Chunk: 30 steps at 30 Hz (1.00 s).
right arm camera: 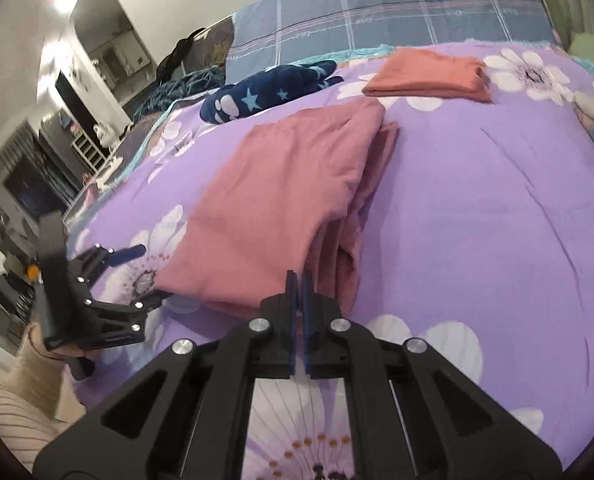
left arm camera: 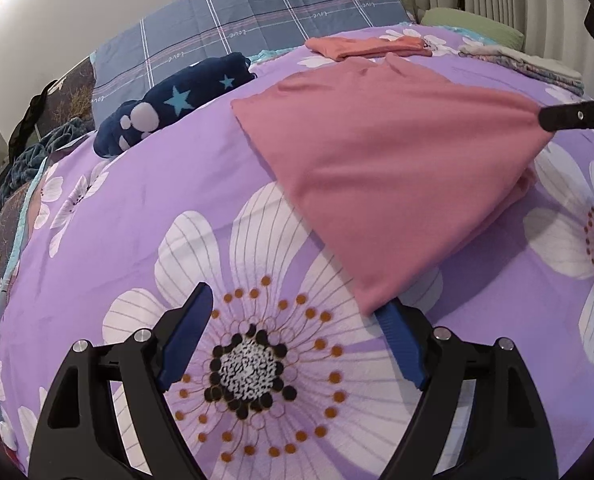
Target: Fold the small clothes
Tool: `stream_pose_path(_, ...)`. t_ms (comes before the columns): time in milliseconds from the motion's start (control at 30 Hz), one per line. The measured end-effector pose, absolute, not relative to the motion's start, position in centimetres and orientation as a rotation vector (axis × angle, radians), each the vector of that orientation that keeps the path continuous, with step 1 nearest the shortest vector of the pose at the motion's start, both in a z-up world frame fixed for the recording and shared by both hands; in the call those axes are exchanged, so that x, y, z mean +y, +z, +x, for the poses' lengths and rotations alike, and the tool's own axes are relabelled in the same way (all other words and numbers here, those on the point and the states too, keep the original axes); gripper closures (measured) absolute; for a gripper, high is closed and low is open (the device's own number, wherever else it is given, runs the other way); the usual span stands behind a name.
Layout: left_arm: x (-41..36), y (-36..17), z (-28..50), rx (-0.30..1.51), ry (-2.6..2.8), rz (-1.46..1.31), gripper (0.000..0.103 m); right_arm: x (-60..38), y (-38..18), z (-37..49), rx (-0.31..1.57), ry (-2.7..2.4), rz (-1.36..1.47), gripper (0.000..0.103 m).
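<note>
A pink garment (left arm camera: 385,160) lies partly folded on the purple flowered bedspread (left arm camera: 137,208); it also shows in the right wrist view (right arm camera: 273,204). My left gripper (left arm camera: 297,312) is open just above the bedspread, its right finger (left arm camera: 401,352) touching the garment's near corner. It also shows at the left of the right wrist view (right arm camera: 137,276). My right gripper (right arm camera: 297,280) is shut on the garment's near edge and lifts that corner; its fingers (left arm camera: 569,116) show at the right of the left wrist view.
A folded orange garment (right arm camera: 429,74) lies further back. A navy plush with stars (left arm camera: 169,100) lies at the back left. A blue plaid quilt (left arm camera: 257,12) is behind. Folded pale cloths (left arm camera: 529,64) and a green pillow (left arm camera: 473,26) are at the back right.
</note>
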State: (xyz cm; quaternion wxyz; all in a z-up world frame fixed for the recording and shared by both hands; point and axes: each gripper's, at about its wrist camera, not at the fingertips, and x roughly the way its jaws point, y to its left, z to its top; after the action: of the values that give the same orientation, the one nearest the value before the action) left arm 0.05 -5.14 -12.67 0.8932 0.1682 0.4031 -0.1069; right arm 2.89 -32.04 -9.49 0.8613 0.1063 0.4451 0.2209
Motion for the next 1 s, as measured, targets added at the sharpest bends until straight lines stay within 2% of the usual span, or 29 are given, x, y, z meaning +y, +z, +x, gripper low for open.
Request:
stream_pose_path(100, -5.1, -12.9, -0.3, 0.846, -0.213, 0.369, 0.021, -31.7, -12.5, 3.7, 1.039, 0.419, 0.211, 0.1)
stream_pose_path(167, -4.9, -12.8, -0.7, 0.842, -0.209, 0.386, 0.021, -31.6, -12.6, 3.5, 1.034, 0.41, 0.214, 0.093)
stream_pose_path(233, -4.5, -12.5, -1.3, 0.846, -0.218, 0.397, 0.026, -31.5, -11.5, 3.2, 0.997, 0.397, 0.2, 0.087)
stream_pose_path(300, -4.0, -11.8, -1.8, 0.858, -0.256, 0.378, 0.045, -31.5, -10.3, 3.0, 0.95, 0.395, 0.187, 0.086)
stream_pose_path(333, -3.7, -11.1, -2.1, 0.86, -0.276, 0.35, 0.049, -31.5, -9.8, 2.9, 0.929, 0.405, 0.19, 0.086)
stream_pose_path(400, -3.9, -9.7, -2.6, 0.841, -0.333, 0.298, 0.066, -31.2, -8.9, 3.3, 0.894, 0.447, 0.231, 0.086)
stream_pose_path(533, -6.0, -7.9, -2.4, 0.755, -0.457, 0.238, 0.067, -30.6, -9.3, 4.3, 0.893, 0.491, 0.279, 0.086)
stream_pose_path(633, -7.7, -10.3, -0.1, 0.795, -0.439, 0.265, 0.066, -29.8, -11.8, 5.4, 0.976, 0.406, 0.234, 0.087)
stream_pose_path(667, -7.9, -12.0, 1.1, 0.851, -0.395, 0.271, 0.066, -29.9, -13.0, 5.5, 1.005, 0.359, 0.205, 0.095)
stream_pose_path(700, -7.9, -13.1, 1.7, 0.894, -0.361, 0.269, 0.06, -30.3, -13.5, 5.3, 0.996, 0.357, 0.216, 0.095)
stream_pose_path(800, -7.5, -13.3, 1.6, 0.882, -0.346, 0.218, 0.056, -31.2, -13.2, 4.8, 0.989, 0.374, 0.246, 0.095)
stream_pose_path(933, -6.8, -11.4, 1.7, 0.864, -0.389, 0.181, 0.055, -31.7, -11.1, 5.3, 0.946, 0.339, 0.222, 0.08)
stream_pose_path(1000, -6.5, -10.0, 2.4, 0.811, -0.386, 0.175, 0.046, -31.7, -9.7, 6.3, 0.906, 0.328, 0.197, 0.077)
